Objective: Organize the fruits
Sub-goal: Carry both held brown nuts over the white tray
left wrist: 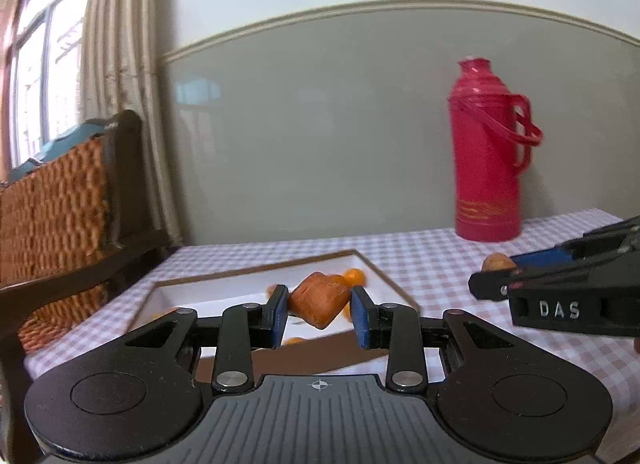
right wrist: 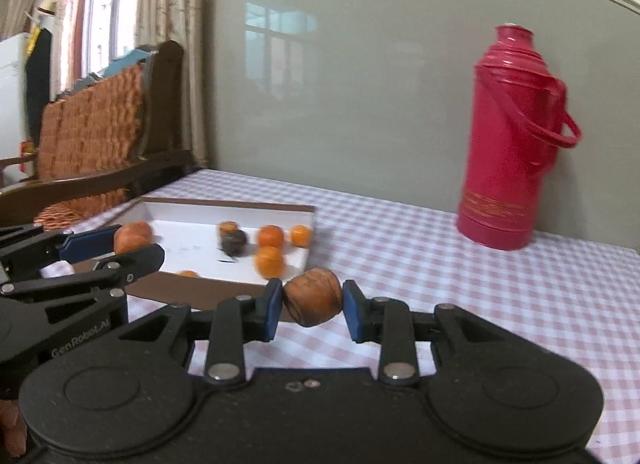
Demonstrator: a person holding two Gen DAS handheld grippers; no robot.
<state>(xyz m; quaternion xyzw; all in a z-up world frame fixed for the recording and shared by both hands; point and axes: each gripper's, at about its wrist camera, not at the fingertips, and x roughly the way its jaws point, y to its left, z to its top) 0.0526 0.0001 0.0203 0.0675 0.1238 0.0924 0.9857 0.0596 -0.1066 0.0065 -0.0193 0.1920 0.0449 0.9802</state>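
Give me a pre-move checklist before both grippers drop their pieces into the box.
1. Left gripper shut on the orange-brown piece: ok, pads press both sides.
2. Right gripper shut on the walnut: ok.
3. Left piece above the box: ok, it appears to hang over the white floor.
4. Walnut above the box: not ok, it looks short of the near wall, over the checked tablecloth.
5. Free floor in the box: ok, bare white beside the small oranges.
6. Red thermos out of the way: ok, standing well to the right of the box.
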